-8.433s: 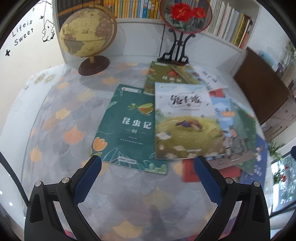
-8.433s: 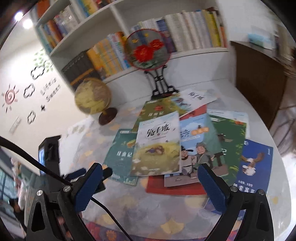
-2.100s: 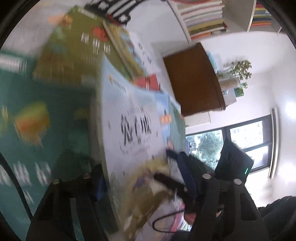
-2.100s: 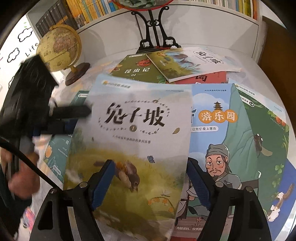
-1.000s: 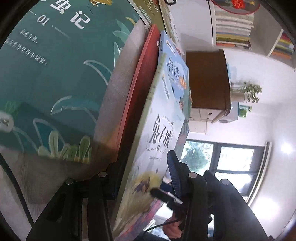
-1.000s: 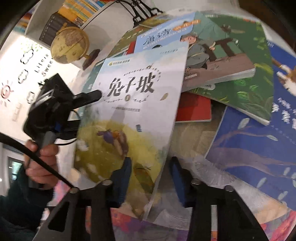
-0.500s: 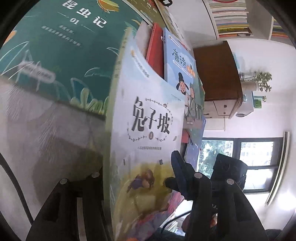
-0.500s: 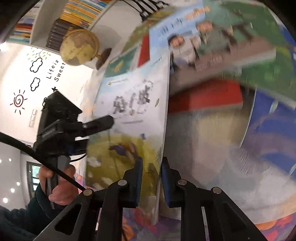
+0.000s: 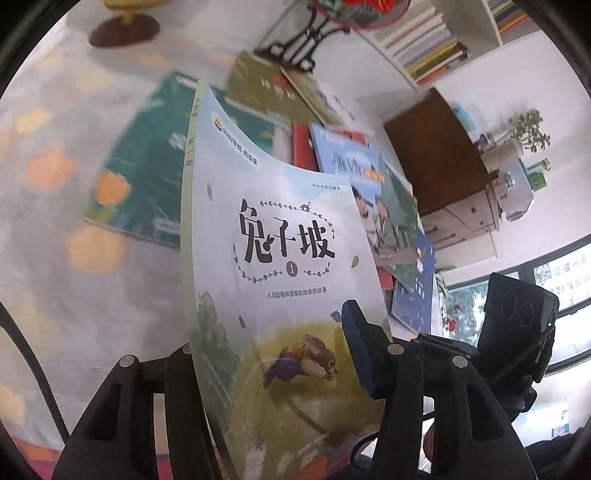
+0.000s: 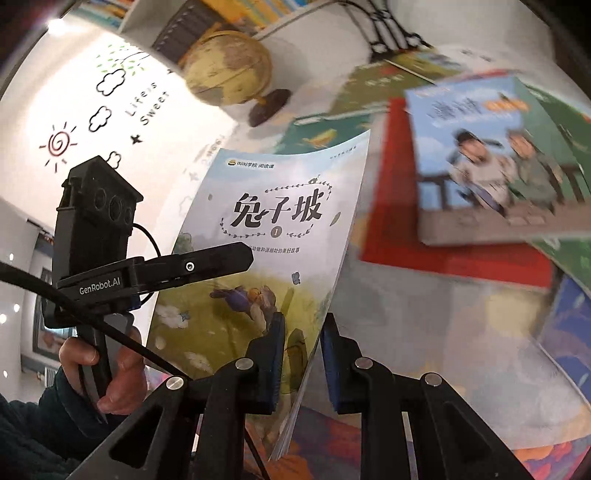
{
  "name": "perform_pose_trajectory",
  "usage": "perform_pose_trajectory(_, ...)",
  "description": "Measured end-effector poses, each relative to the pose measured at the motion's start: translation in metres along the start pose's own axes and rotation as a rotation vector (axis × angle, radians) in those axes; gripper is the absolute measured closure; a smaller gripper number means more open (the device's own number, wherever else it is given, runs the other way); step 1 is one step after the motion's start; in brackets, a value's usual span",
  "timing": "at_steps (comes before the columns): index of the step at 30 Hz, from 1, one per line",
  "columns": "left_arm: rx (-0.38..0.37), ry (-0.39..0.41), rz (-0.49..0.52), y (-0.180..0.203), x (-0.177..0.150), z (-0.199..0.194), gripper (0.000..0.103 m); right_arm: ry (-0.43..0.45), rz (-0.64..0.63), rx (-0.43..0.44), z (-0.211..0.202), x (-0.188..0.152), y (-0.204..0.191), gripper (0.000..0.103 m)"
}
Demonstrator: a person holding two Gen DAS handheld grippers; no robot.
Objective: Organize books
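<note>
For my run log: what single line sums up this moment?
rabbit book lifted off table | left tool gripping | right tool gripping

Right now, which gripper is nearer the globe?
Left, as a judgement. The left gripper holds the rabbit book on the side toward the globe; the right gripper grips its far edge.

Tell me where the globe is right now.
In the right wrist view the globe stands at the upper left, at the back of the table below the bookshelf, beyond the lifted book.
</note>
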State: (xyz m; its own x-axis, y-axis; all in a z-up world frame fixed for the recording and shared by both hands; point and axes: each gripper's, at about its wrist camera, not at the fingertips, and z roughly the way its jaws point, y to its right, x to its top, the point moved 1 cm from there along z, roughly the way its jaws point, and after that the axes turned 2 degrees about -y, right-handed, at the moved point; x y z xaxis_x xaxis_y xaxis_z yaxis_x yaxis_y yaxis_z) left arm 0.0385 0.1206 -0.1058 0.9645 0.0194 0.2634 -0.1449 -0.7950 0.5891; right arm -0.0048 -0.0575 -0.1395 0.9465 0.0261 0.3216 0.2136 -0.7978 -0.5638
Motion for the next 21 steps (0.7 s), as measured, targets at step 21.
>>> perform_pose_trajectory(21,0.078,0.178,-0.042,-0.165,0.082,-0.142,0.053,0.011,-0.155,0.074,0.108,0.113,-0.168,0.08)
